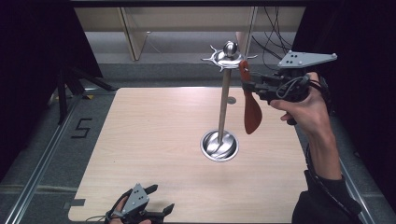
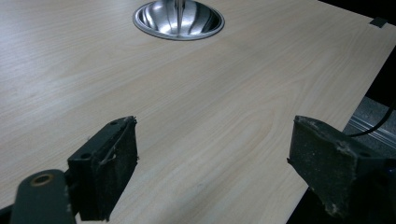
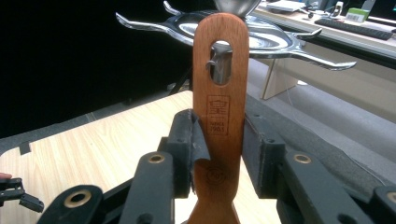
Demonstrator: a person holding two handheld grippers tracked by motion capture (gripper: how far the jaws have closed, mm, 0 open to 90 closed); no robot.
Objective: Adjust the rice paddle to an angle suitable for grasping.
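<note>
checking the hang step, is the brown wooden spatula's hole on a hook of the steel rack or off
Cannot tell. The brown wooden spatula, clamped in the right gripper, has a hook tip showing through its hole, but the steel rack may not bear it.

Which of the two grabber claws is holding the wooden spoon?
The right gripper, held up by the metal stand, is clamped on the wooden spoon. The left gripper is open above the table, with nothing between its jaws.
</note>
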